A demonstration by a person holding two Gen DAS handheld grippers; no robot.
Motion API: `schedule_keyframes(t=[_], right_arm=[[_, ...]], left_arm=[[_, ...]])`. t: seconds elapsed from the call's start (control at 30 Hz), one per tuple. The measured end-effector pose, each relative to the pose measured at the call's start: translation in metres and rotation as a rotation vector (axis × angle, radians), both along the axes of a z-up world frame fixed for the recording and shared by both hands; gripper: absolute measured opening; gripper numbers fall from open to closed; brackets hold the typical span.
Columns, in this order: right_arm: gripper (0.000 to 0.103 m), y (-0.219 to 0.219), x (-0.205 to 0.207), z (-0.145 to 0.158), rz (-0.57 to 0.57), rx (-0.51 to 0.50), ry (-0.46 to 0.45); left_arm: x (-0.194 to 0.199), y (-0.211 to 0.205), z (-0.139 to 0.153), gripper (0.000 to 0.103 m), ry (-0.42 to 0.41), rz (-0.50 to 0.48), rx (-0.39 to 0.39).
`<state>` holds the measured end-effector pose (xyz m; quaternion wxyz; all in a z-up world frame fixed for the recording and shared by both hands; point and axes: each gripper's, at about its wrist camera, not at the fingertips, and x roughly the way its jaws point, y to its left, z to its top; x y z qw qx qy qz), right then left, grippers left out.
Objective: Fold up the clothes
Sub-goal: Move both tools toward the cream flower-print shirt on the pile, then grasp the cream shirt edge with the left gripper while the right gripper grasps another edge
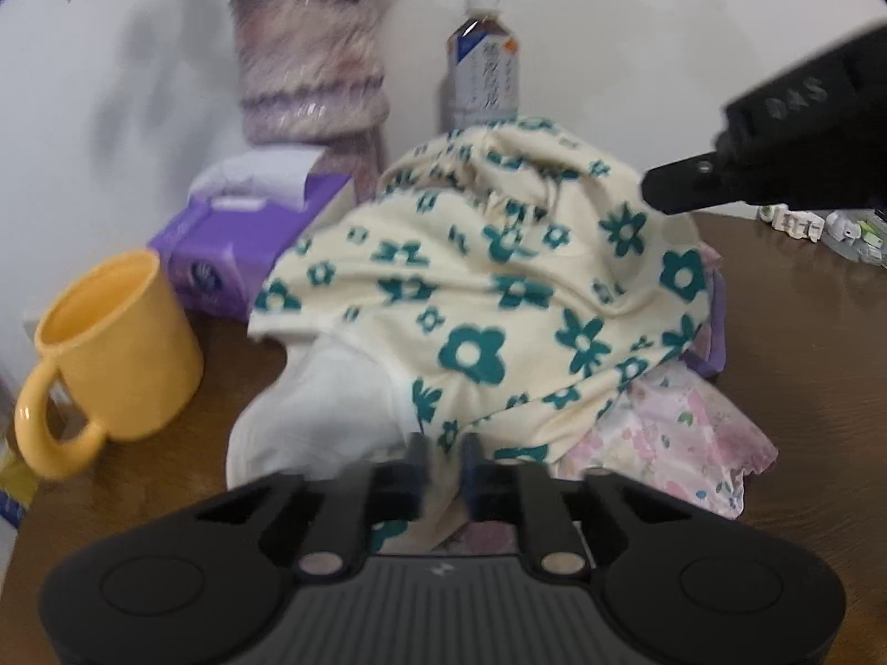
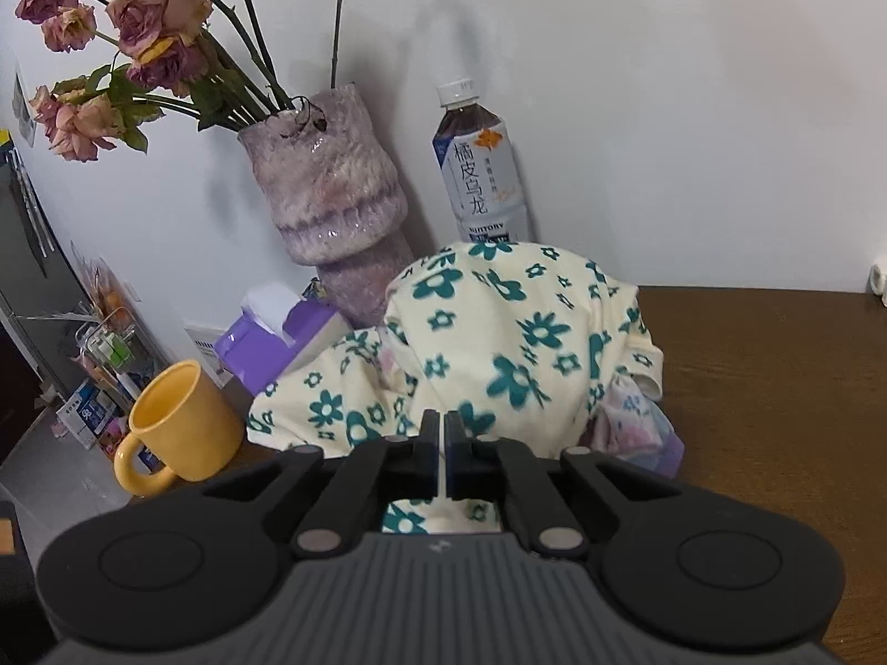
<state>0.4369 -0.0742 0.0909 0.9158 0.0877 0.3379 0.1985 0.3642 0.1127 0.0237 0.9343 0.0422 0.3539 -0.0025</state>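
A cream garment with teal flowers lies bunched on top of a pile on the brown table; it also shows in the right wrist view. Under it lie a white garment and a pink floral one. My left gripper is shut on the near edge of the cream garment. My right gripper is shut on the cream garment too; its black body shows at the pile's upper right in the left wrist view.
A yellow mug stands left of the pile, a purple tissue box behind it. A fuzzy purple vase with dried roses and a tea bottle stand against the wall. Small white items lie at far right.
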Motion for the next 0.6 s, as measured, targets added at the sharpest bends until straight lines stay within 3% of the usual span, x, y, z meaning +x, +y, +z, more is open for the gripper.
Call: schedule_keyframes(t=[0.1, 0.17, 0.2, 0.23, 0.27, 0.3, 0.37, 0.4, 0.47, 0.5, 0.53, 0.57, 0.6], right_arm=[[0.000, 0.000, 0.000, 0.007, -0.007, 0.007, -0.010], [0.011, -0.002, 0.000, 0.011, -0.014, 0.016, -0.015], [0.022, -0.006, -0.001, 0.011, -0.020, 0.022, -0.010], [0.057, -0.009, -0.001, 0.009, -0.036, 0.011, -0.009], [0.075, -0.013, -0.002, 0.006, -0.063, -0.011, -0.013], [0.076, -0.015, -0.001, 0.002, -0.081, -0.028, -0.011], [0.076, -0.020, 0.002, -0.009, -0.100, -0.051, 0.006], [0.075, -0.021, 0.005, -0.014, -0.104, -0.050, 0.019], [0.070, -0.022, 0.012, -0.025, -0.104, -0.023, 0.050], [0.068, -0.021, 0.015, -0.029, -0.097, -0.006, 0.065], [0.051, -0.019, 0.018, -0.032, -0.085, 0.015, 0.079], [0.023, -0.017, 0.021, -0.036, -0.072, 0.035, 0.092], [0.011, -0.016, 0.022, -0.035, -0.064, 0.055, 0.091]], left_arm=[[-0.005, -0.005, 0.006, 0.004, -0.034, -0.008, 0.024], [-0.010, -0.006, 0.008, 0.004, -0.046, -0.020, 0.032], [-0.012, -0.006, 0.008, 0.004, -0.048, -0.025, 0.036], [-0.013, -0.005, 0.007, 0.004, -0.049, -0.029, 0.037], [-0.014, -0.005, 0.007, 0.004, -0.051, -0.034, 0.038], [-0.015, -0.004, 0.006, 0.004, -0.051, -0.036, 0.037], [-0.014, -0.004, 0.004, 0.005, -0.044, -0.040, 0.032], [-0.014, -0.004, 0.003, 0.009, -0.038, -0.042, 0.031], [-0.015, -0.004, 0.000, 0.025, -0.043, -0.049, 0.041], [-0.015, -0.005, -0.001, 0.045, -0.048, -0.053, 0.047], [-0.016, -0.006, -0.002, 0.057, -0.055, -0.057, 0.060], [-0.016, -0.008, -0.004, 0.058, -0.065, -0.062, 0.079], [-0.015, -0.009, -0.006, 0.057, -0.069, -0.066, 0.094]])
